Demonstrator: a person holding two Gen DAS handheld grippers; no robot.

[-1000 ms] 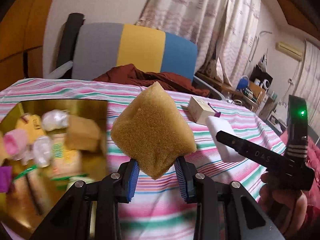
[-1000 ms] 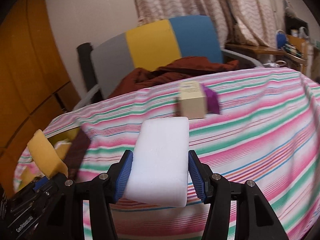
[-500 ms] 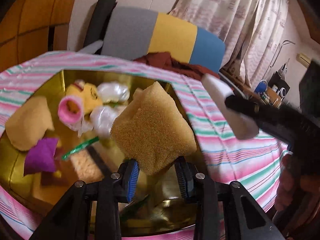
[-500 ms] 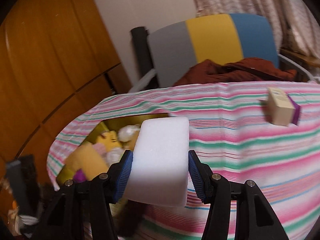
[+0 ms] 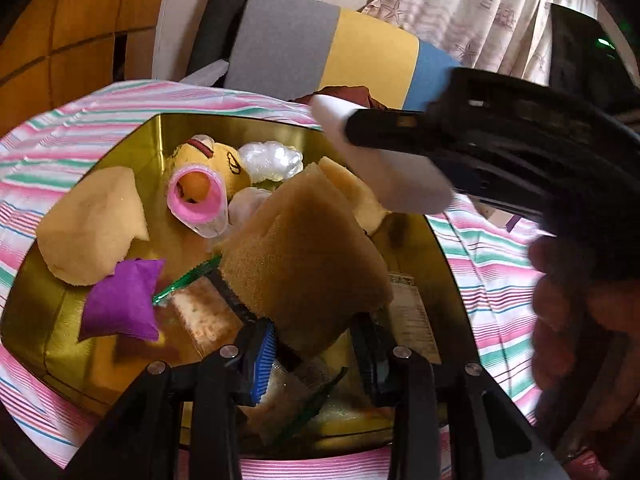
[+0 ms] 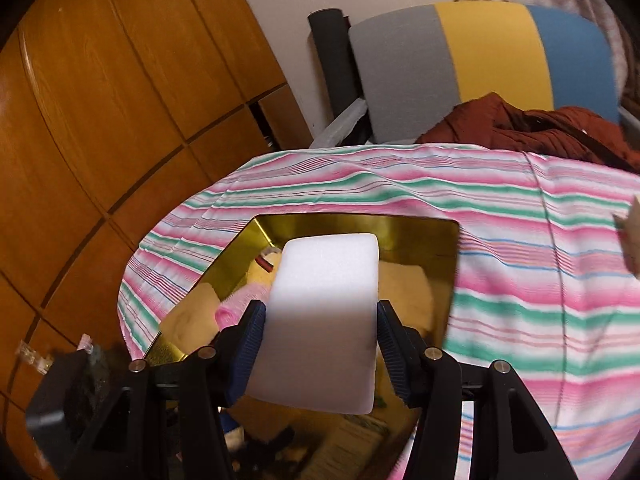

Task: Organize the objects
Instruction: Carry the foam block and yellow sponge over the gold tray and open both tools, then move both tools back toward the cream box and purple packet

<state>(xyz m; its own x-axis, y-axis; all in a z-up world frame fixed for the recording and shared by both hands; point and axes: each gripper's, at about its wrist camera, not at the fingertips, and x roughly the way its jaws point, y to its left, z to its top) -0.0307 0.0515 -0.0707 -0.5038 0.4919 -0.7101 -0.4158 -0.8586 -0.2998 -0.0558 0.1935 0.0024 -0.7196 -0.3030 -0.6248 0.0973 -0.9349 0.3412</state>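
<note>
My left gripper [image 5: 316, 356] hangs over the gold box [image 5: 156, 148], with a brown sponge [image 5: 304, 264] between its blue pads. The sponge leans to the left and the jaws are opening, though the pads still touch it. My right gripper [image 6: 320, 344] is shut on a white foam block [image 6: 324, 312] above the gold box [image 6: 400, 228]. The left wrist view shows that block [image 5: 384, 176] coming in from the right, above the box's far corner.
The box holds a yellow sponge [image 5: 92, 220], a purple pouch [image 5: 120, 304], a pink-rimmed cup [image 5: 198, 200], a yellow plush toy and packets. A striped cloth [image 6: 520, 280] covers the table. A grey, yellow and blue chair [image 6: 480, 48] stands behind, and a small wooden box [image 6: 632, 236] lies at the right.
Both grippers swung left from the open tablecloth to above the gold box, each carrying its load. The brown sponge now tilts more between the left pads.
</note>
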